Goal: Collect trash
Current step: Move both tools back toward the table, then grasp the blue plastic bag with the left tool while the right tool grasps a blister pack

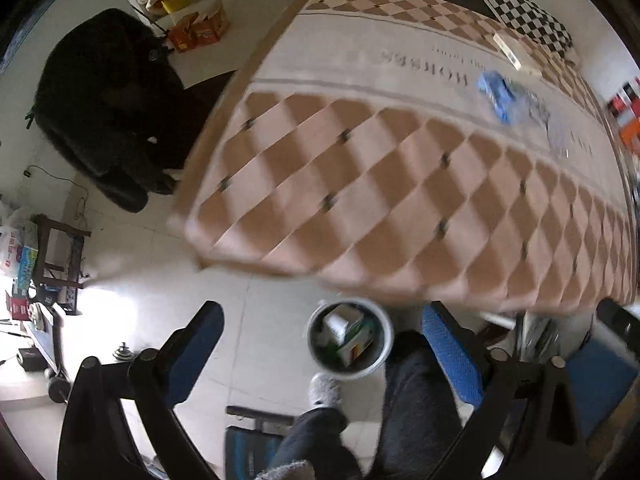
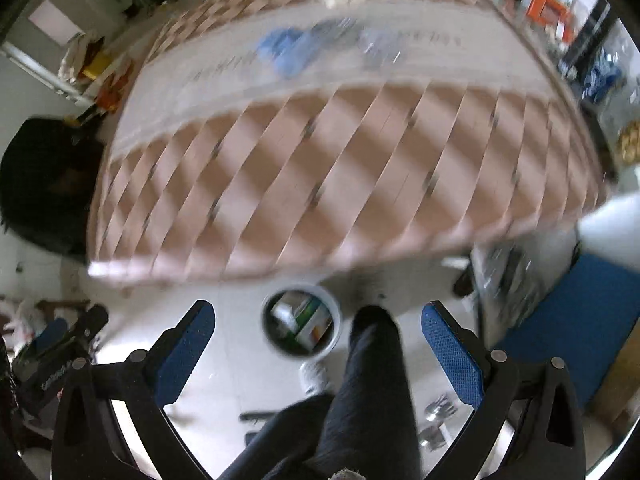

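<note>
**Two empty grippers hanging over one filled bin**

One round white trash bin (image 1: 349, 339) is standing on the pale tiled floor just in front of the near edge of the table (image 1: 400, 184), and it is already holding several discarded cartons, at least one white and one green and orange. On the table, well back from the bin, one crumpled blue wrapper (image 1: 496, 94) is lying on the pale central strip of the checked tablecloth, with clear crinkled plastic (image 1: 540, 120) lying just beside it; how many clear pieces there are is too blurred to count. One long pale box (image 1: 514, 54) is sitting farther back still.

The left gripper (image 1: 324, 344) is hanging above the bin with its two blue-padded fingers (image 1: 452, 352) spread wide, gripping nothing. The right gripper (image 2: 318, 344) is likewise hovering over the bin, its two fingers (image 2: 448, 352) standing far apart and empty.

The person's two dark-trousered legs (image 1: 416, 400) are showing beside the bin, with one grey slipper (image 1: 325, 389) touching its rim. One black coat-draped chair (image 1: 104, 104) is standing beyond the table's left end.
</note>
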The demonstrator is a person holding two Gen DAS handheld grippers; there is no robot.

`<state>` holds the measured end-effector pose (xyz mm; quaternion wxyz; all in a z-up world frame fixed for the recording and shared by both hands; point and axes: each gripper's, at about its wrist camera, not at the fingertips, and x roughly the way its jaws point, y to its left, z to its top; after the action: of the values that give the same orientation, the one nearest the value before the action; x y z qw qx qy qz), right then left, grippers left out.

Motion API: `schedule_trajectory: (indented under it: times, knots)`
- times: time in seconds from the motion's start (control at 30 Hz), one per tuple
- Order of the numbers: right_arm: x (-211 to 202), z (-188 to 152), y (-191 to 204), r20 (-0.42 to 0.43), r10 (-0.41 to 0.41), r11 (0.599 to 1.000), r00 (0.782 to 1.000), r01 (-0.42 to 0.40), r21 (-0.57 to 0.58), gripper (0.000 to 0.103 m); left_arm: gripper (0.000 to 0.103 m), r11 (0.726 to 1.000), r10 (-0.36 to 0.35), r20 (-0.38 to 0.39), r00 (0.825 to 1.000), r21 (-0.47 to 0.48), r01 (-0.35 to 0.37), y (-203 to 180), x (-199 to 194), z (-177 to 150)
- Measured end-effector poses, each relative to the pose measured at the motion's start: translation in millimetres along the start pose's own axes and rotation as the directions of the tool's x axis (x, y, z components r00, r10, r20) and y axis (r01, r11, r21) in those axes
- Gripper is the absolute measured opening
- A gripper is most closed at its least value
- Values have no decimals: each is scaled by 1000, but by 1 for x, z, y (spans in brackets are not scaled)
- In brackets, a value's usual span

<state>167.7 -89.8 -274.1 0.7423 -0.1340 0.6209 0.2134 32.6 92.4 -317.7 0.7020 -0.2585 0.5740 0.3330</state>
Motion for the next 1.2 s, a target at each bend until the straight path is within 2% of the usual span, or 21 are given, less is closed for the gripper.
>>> schedule_trajectory:
  times: [0.17, 0.27, 0.37, 0.47, 0.5, 0.57, 0.6, 0.63, 0.67, 0.77, 0.83, 0.87, 0.93, 0.97, 1.0, 1.03, 1.1, 1.2]
  knots:
    - [50, 139, -48, -11, -20, 999, 1000, 21, 48, 103, 103, 998, 38, -47, 998, -39, -39, -55, 33, 73]
    - [98, 205, -65, -53, -31, 998, 998, 34, 53, 103, 103, 995, 57, -121, 991, -68, -66, -85, 65, 113]
    - [135, 248, -71, -92, -13, 998, 996, 18, 53, 101, 103, 992, 72, -176, 982, -89, -88, -106, 87, 144]
    - [158, 272, -62, -99, -12, 1000, 995, 13, 10, 98, 103, 988, 45, -185, 982, -137, -71, -123, 96, 171]
    - [163, 274, -59, -104, -30, 1000, 994, 29, -8, 90, 103, 987, 26, -186, 982, -153, -55, -130, 98, 181]
    - [163, 275, -49, -69, -87, 996, 994, 85, -43, 82, 103, 985, 2, -187, 982, -168, -34, -141, 100, 194]
    - [161, 274, -49, -60, -90, 995, 994, 87, -46, 77, 102, 985, -18, -188, 982, -173, -15, -146, 101, 199]
    - [159, 274, -50, -53, -83, 996, 995, 81, -37, 60, 102, 985, -45, -195, 980, -173, 11, -154, 104, 205]
    - [154, 273, -51, -55, -72, 997, 996, 71, -27, 57, 102, 985, -61, -206, 977, -172, 25, -160, 108, 210]
    - [151, 275, -66, -85, -32, 999, 996, 33, 3, 57, 102, 983, -102, -227, 969, -175, 62, -176, 120, 223]
    - [149, 279, -79, -94, -16, 1000, 995, 17, 9, 57, 91, 985, -98, -238, 966, -161, 61, -186, 130, 231]
    - [147, 281, -84, -90, -8, 1000, 996, 10, 15, 57, 73, 987, -88, -247, 965, -150, 51, -189, 134, 233]
    - [142, 283, -94, -85, 21, 999, 996, -18, 35, 57, 64, 990, -73, -241, 968, -133, 41, -193, 135, 234]
    - [139, 284, -99, -83, 37, 998, 996, -33, 49, 57, 43, 992, -70, -220, 973, -114, 46, -195, 130, 235]
    - [135, 285, -103, -81, 58, 997, 995, -53, 62, 57, 34, 994, -68, -206, 976, -96, 49, -197, 124, 234]
    - [133, 284, -105, -80, 65, 996, 995, -59, 67, 57, 30, 995, -68, -199, 978, -81, 53, -201, 119, 234]
    - [124, 284, -116, -70, 76, 995, 995, -72, 64, 57, 15, 998, -61, -168, 984, -32, 57, -200, 104, 228]
    - [110, 272, -109, -56, 84, 995, 995, -81, 49, 57, 9, 999, -31, -114, 993, 33, 35, -193, 79, 215]
